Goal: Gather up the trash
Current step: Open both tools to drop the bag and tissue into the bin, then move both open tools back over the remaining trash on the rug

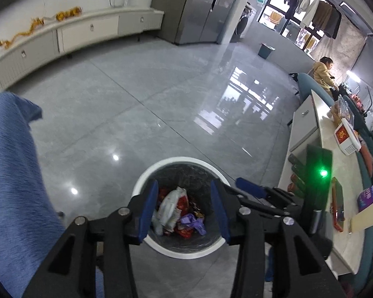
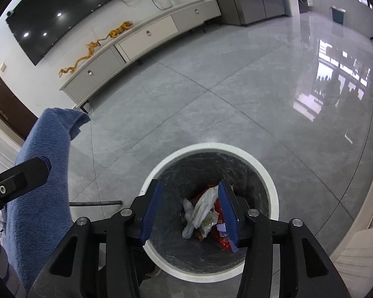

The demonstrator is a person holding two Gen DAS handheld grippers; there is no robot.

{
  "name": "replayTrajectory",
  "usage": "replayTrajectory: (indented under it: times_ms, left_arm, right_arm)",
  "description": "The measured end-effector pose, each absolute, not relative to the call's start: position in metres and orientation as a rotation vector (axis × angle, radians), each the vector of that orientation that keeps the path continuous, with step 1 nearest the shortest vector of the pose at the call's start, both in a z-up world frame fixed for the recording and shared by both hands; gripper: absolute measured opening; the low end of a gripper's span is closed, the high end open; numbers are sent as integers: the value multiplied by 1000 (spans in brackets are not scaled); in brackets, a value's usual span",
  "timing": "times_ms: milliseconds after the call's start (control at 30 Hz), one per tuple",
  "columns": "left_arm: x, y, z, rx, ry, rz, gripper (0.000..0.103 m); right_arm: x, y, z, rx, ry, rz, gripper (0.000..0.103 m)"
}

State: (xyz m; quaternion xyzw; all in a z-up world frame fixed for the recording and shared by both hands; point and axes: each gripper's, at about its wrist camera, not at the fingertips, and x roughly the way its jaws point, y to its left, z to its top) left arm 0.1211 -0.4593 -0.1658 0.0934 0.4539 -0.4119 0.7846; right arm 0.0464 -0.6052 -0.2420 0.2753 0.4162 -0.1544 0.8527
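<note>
A round white-rimmed trash bin (image 1: 161, 164) with a dark liner stands on the grey tiled floor; it also shows in the right wrist view (image 2: 268, 171). Inside lie white plastic bags (image 1: 170, 204), red wrappers and a purple wrapper (image 1: 194, 223); the right wrist view shows the same trash (image 2: 201, 211). My left gripper (image 1: 184, 208) hangs open and empty over the bin. My right gripper (image 2: 190, 211) is open and empty over the bin too. The right gripper's body (image 1: 268, 196) sits just right of the left one.
A blue cloth (image 1: 15, 173) hangs at the left (image 2: 44, 173). A white low table (image 1: 335, 198) with boxes and books runs along the right. A white TV cabinet (image 2: 141, 42) lines the far wall. A person (image 1: 323, 72) sits at the back right. A dark rod (image 2: 94, 203) lies on the floor.
</note>
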Motion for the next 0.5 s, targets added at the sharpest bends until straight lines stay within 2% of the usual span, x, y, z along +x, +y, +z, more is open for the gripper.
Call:
replayTrajectory:
  times_ms: [333, 500]
  left_arm:
    - [86, -401, -94, 255, 730, -785, 43]
    - [66, -365, -56, 247, 622, -761, 57]
  right_arm:
    - [19, -568, -158, 449, 734, -282, 59]
    - [2, -542, -113, 376, 660, -259, 63]
